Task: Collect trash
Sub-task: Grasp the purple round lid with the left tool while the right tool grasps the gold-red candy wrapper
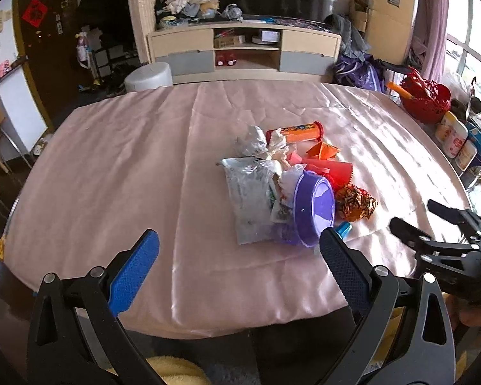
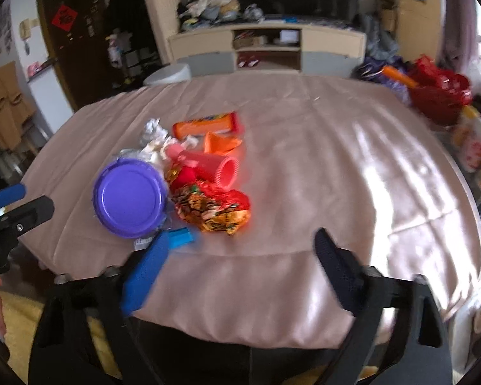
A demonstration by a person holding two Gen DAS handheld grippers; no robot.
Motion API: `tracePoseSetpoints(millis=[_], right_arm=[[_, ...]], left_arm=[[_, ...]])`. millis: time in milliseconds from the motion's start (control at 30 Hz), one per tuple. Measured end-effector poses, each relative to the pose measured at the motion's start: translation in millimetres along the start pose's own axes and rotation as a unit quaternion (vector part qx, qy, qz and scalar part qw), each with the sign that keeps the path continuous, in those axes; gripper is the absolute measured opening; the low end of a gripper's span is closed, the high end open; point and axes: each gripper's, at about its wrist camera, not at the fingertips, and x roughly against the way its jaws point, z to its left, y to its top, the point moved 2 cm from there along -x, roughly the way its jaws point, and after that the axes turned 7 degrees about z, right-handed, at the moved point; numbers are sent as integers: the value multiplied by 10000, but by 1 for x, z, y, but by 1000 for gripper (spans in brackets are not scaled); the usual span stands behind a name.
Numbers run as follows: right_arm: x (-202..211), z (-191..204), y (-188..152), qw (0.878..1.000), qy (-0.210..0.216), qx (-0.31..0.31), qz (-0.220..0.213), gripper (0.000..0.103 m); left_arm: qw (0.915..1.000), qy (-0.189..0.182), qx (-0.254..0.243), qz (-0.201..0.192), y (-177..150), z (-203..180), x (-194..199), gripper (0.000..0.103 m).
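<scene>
A heap of trash lies on the pink tablecloth (image 1: 112, 176). It holds a purple plastic bowl (image 1: 314, 208) tipped on its side, a silver foil bag (image 1: 250, 199), crumpled paper (image 1: 277, 147), an orange tube (image 1: 299, 130), a red cup (image 1: 332, 168), a crumpled orange wrapper (image 1: 356, 202) and a small blue piece (image 1: 343, 228). My left gripper (image 1: 239, 245) is open and empty, just short of the heap. My right gripper (image 2: 240, 247) is open and empty, near the wrapper (image 2: 213, 207) and bowl (image 2: 130, 197). The right gripper also shows in the left wrist view (image 1: 429, 218).
A red basket (image 1: 425, 98) and several jars (image 1: 453, 134) stand at the table's right edge. A white stool (image 1: 149, 75) and a TV cabinet (image 1: 243, 51) stand beyond the far edge. The near table edge (image 1: 224, 327) is close below both grippers.
</scene>
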Motion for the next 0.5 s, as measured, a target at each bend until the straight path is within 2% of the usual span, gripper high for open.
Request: tracePoseSetpoints(millis=[33,100,433,500], right_arm=[[-8,-1,2,9999,94,-20,102,69],[-20,-2,6,9995,240,-28,203,62],[-48,3,20,9980,516,189,300,63],[-51,1,21,9980,524,204,283,59]], left_arm=[[10000,-17,-8,18,1,-1,-3,92],[9999,-52,-39,77,4,-2,-8,82],[9993,-268,-134,202,16,-13,-25,80],[9990,-326,-158,247,17,-16,-30,77]])
